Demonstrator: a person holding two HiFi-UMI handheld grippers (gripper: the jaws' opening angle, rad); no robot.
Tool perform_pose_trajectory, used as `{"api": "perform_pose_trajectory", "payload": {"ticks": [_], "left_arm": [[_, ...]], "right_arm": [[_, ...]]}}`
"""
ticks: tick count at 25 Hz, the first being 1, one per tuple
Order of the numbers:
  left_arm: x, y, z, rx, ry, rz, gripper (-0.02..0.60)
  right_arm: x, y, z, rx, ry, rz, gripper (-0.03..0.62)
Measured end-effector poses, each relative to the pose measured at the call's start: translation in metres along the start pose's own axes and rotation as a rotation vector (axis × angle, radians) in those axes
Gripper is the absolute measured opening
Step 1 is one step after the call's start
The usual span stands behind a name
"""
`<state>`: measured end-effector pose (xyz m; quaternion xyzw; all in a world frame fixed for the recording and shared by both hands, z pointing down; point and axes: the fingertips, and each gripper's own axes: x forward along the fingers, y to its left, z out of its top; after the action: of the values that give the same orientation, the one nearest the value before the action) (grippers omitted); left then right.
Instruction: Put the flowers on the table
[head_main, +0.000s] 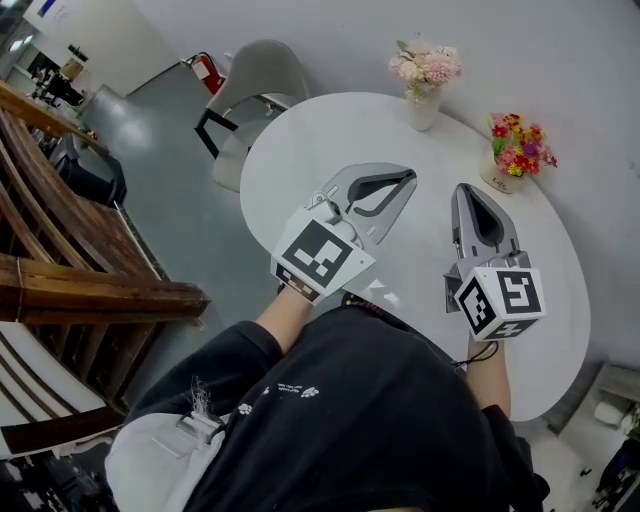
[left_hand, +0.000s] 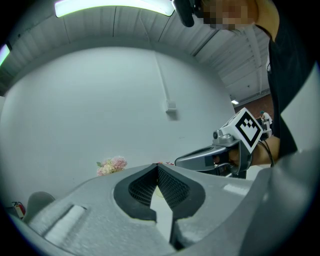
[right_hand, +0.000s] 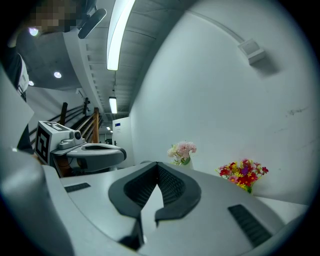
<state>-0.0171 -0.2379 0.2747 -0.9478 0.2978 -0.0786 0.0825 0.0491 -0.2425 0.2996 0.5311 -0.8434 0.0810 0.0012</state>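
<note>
Two bunches of flowers stand at the far side of the round white table: pink flowers in a white vase and red and yellow flowers in a small pot. Both grippers hover over the table's near half and point toward them. My left gripper is shut with nothing in it, its tips meeting. My right gripper is also shut and empty. The right gripper view shows the pink flowers and the red and yellow flowers ahead. The left gripper view has the pink flowers at left.
A grey chair stands at the table's far left. A wooden stair railing runs along the left, across the grey floor. A pale wall rises right behind the table. The person's dark sleeves fill the near foreground.
</note>
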Motion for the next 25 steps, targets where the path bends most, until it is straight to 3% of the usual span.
{"api": "perform_pose_trajectory", "payload": {"ticks": [25], "left_arm": [[0.001, -0.003, -0.004, -0.013, -0.003, 0.003, -0.002]], "right_arm": [[0.007, 0.001, -0.001, -0.008, 0.001, 0.027, 0.011]]}}
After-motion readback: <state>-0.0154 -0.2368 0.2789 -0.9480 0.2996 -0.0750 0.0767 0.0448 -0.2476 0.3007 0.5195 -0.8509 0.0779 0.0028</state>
